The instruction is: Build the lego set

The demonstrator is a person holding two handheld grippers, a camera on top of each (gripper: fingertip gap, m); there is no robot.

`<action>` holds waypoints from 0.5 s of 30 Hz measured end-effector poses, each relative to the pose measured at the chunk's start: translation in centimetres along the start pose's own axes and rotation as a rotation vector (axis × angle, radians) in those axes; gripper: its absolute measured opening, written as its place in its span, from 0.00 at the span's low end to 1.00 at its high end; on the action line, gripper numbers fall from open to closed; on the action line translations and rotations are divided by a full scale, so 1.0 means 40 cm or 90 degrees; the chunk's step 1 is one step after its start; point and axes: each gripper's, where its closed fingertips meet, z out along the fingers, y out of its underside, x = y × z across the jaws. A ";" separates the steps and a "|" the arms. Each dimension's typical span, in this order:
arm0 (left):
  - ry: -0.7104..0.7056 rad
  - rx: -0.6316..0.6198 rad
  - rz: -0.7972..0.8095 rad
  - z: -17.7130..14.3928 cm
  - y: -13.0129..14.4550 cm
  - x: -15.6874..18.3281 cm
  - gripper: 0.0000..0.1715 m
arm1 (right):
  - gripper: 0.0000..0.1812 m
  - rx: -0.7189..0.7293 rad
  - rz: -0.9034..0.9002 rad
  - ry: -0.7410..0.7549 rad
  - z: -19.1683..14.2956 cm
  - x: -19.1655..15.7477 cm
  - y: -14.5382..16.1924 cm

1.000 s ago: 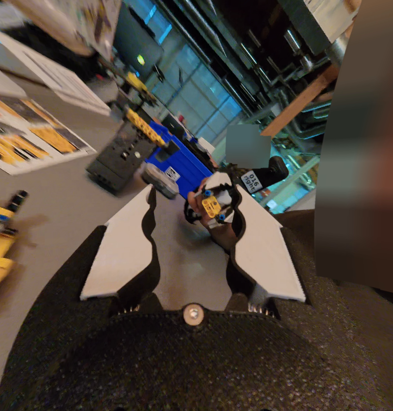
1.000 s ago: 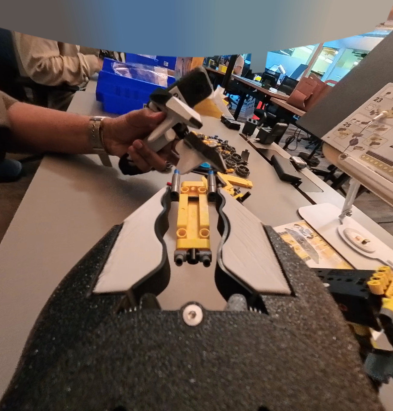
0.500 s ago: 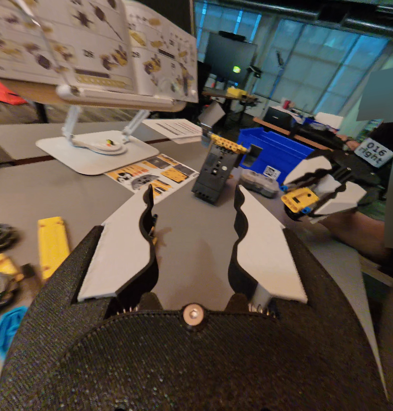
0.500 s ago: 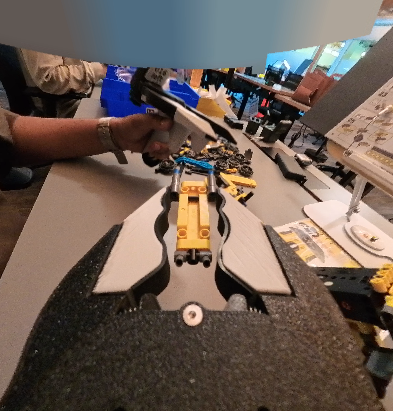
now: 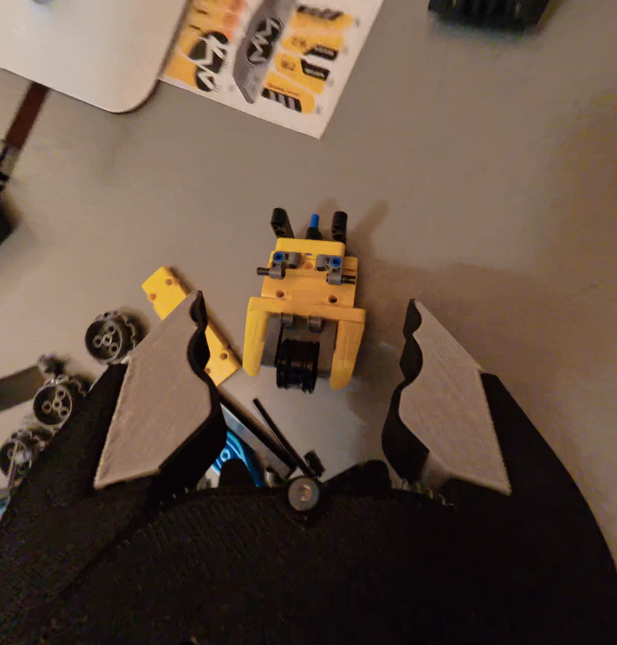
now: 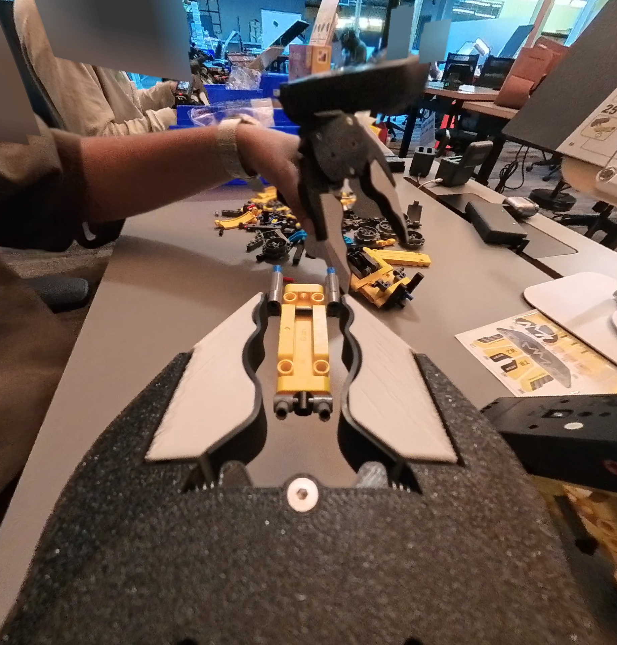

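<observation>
In the left wrist view, the yellow brick-built assembly with a black wheel [image 5: 302, 310] lies on the grey counter [image 5: 474, 209] at frame centre, between the fingers of the left gripper [image 5: 302, 343]. The flat yellow beam [image 5: 192, 323] lies just left of it, the small dark toothed wheels [image 5: 108, 336] farther left, and the printed yellow-and-white sticker sheet [image 5: 265, 59] at the top. In the right wrist view, the long yellow plate piece with grey pins [image 6: 303, 345] sits between the right gripper [image 6: 303, 305] fingers at centre.

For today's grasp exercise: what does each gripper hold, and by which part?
The right gripper clamps a yellow brick assembly by the grey pins at its far end. The left gripper is open, empty, above a yellow model.
</observation>
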 end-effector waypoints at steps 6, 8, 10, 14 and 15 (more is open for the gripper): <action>0.015 -0.082 0.046 0.046 0.005 0.015 0.46 | 0.22 0.012 -0.016 0.013 -0.012 0.003 -0.017; 0.016 -0.104 0.041 0.044 0.016 0.013 0.48 | 0.22 0.021 -0.016 0.014 -0.018 0.004 -0.026; 0.034 -0.113 0.030 0.044 0.023 0.018 0.45 | 0.22 0.030 -0.020 0.016 -0.024 0.004 -0.036; 0.083 -0.110 -0.008 0.044 0.029 0.022 0.39 | 0.22 0.033 -0.042 0.030 -0.033 0.003 -0.047; 0.095 -0.105 -0.019 0.043 0.029 0.022 0.39 | 0.22 0.034 -0.046 0.032 -0.035 0.003 -0.050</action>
